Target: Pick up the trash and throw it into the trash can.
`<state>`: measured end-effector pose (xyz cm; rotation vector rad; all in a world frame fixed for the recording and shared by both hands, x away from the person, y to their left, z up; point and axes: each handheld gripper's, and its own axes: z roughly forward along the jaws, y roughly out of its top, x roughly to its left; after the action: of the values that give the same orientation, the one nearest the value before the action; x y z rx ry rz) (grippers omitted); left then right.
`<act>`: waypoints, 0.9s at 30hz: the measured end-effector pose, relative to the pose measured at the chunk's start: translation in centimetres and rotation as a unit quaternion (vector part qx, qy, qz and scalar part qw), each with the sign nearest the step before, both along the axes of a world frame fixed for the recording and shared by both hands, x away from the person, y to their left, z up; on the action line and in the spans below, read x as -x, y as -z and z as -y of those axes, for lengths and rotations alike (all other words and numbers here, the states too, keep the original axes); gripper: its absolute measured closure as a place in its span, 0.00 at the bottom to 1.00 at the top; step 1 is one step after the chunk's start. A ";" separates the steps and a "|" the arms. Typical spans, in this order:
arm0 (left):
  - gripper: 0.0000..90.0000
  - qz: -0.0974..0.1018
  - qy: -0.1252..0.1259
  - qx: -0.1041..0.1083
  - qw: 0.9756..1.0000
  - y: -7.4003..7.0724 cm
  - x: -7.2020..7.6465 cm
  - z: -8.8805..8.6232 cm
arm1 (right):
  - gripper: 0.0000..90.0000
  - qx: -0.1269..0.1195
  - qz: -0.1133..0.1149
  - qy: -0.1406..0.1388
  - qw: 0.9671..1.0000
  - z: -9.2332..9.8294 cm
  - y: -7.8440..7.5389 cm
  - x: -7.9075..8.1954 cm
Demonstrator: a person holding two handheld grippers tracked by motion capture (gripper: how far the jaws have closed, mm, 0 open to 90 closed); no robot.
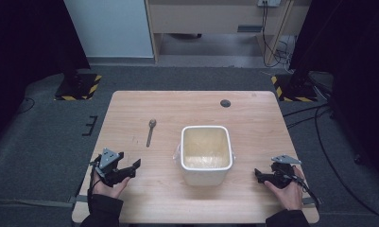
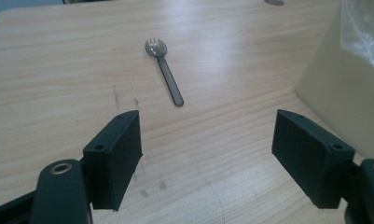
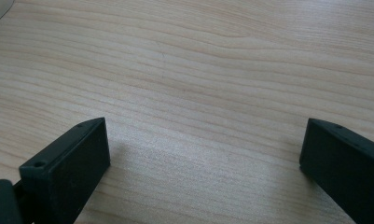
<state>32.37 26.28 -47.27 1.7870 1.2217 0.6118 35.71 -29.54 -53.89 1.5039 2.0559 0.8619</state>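
A white square container (image 1: 206,153) stands in the middle of the wooden table (image 1: 130,104), its cream inside bare. A dark metal spork (image 1: 150,131) lies to its left, head pointing away from me. My left gripper (image 1: 133,168) rests near the table's front left, open, with nothing between its jaws. In the left gripper view the spork (image 2: 165,70) lies ahead of the open gripper (image 2: 208,158), and the container's wall (image 2: 338,93) rises at the right. My right gripper (image 1: 259,175) sits at the front right, open over bare wood (image 3: 198,93).
A small dark round disc (image 1: 225,103) sits near the table's far edge. Clear plastic (image 2: 364,28) shows at the container's near side. Beyond the table are grey carpet, striped stand bases (image 1: 78,87) and cables (image 1: 319,137).
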 end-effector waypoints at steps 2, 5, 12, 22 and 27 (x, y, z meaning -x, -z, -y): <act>0.26 0.006 0.000 0.001 1.000 -0.5 -0.1 0.1 | 0.02 0.000 -0.001 -0.001 1.000 0.0 0.0 0.0; 0.26 0.013 0.000 0.003 1.000 -0.9 -0.2 0.2 | 0.02 0.000 0.000 0.000 1.000 0.0 0.0 0.0; 0.26 0.038 0.011 -0.007 0.999 -3.2 -1.4 1.7 | 0.02 0.000 0.000 0.000 1.000 0.0 0.0 0.0; 0.26 0.071 0.028 -0.021 0.997 -5.9 -2.7 4.0 | 0.02 0.000 0.000 0.000 1.000 0.0 0.0 0.0; 0.26 0.078 0.030 -0.022 0.996 -6.6 -3.4 4.7 | 0.02 0.000 0.000 0.000 1.000 0.0 0.0 0.0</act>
<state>35.78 21.53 -40.65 1.7700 1.0529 0.7348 35.72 -29.55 -53.89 1.5034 2.0560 0.8627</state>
